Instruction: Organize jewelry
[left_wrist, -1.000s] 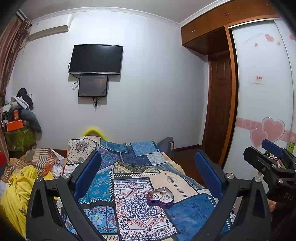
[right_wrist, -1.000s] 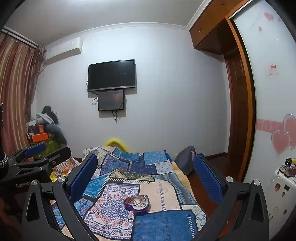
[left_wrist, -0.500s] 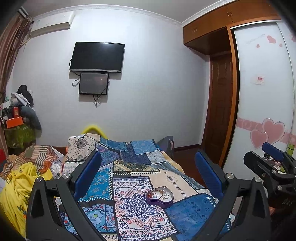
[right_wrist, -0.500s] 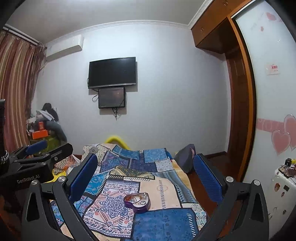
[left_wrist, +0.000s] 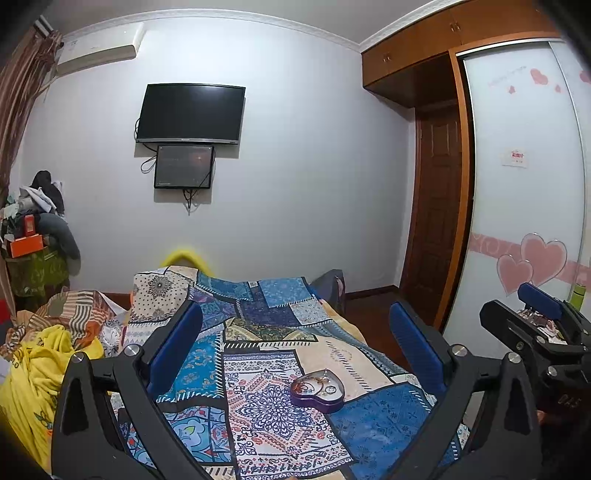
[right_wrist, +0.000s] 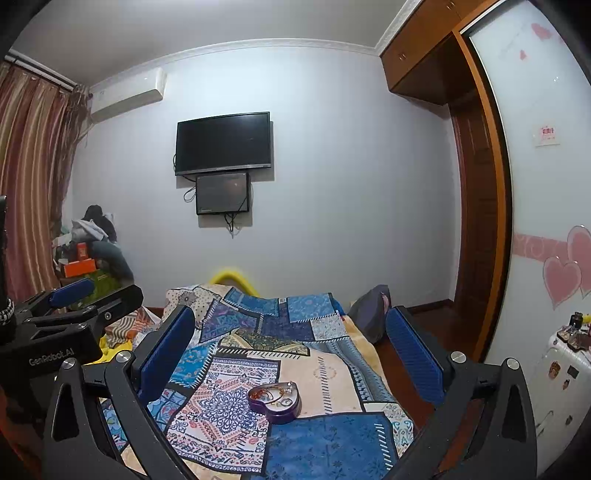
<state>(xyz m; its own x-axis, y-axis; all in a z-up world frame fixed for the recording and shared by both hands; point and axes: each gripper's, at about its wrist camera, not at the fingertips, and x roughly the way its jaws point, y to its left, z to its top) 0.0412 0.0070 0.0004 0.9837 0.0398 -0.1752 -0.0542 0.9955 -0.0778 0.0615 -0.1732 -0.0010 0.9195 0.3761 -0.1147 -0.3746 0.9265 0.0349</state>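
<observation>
A purple heart-shaped box with several pieces of jewelry in it lies open on the patchwork bedspread; it also shows in the right wrist view. My left gripper is open and empty, held above the bed short of the box. My right gripper is open and empty too, above the box's near side. The right gripper shows at the right edge of the left wrist view, and the left gripper at the left edge of the right wrist view.
A yellow blanket and striped cloth lie at the bed's left. A cluttered stand is by the curtain. A wardrobe with heart stickers and a wooden door are to the right. A small white cabinet holds bottles.
Both views have shifted slightly; the box sits a little lower and nearer in the right wrist view. Both grippers stay open and empty.
</observation>
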